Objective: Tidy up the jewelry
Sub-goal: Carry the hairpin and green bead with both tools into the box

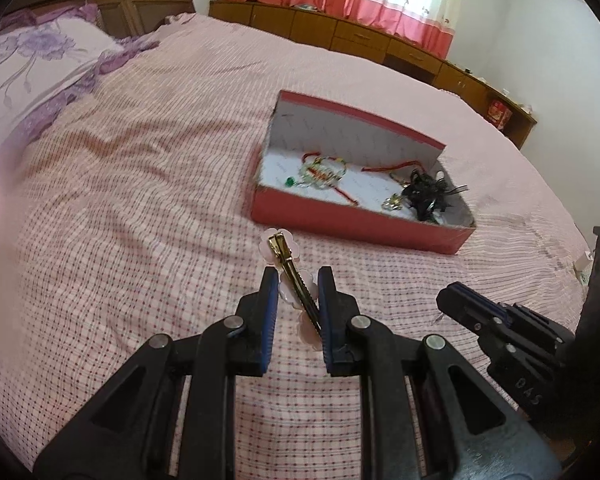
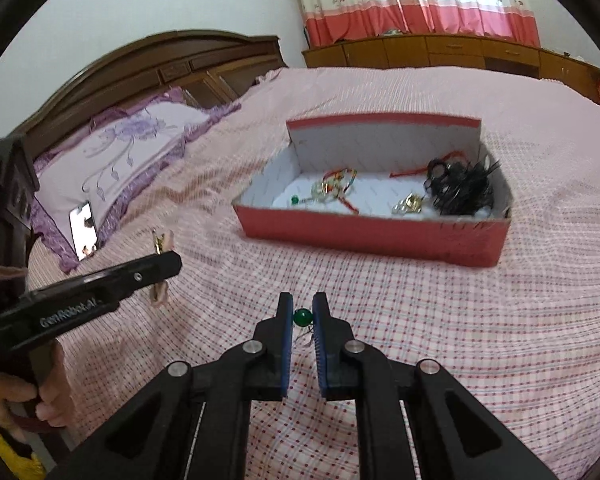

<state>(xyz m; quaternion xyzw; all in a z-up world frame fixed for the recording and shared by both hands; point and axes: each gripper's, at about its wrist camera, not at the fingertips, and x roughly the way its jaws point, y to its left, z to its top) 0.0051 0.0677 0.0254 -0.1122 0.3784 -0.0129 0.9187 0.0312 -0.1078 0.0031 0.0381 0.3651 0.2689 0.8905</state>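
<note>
Clamped between the left gripper [image 1: 298, 280] jaws, a gold hair clip [image 1: 296, 276] with pale pink petals sticks out past the fingertips, above the checked bedspread [image 1: 140, 200]. Beside it, the right gripper [image 2: 302, 316] pinches a green bead [image 2: 302, 317]; a thin wire below it is hard to make out. Farther off lies the red box [image 1: 356, 224], holding tangled bracelets [image 1: 322, 172] and a black feathery piece [image 1: 428, 194], details blurred.
</note>
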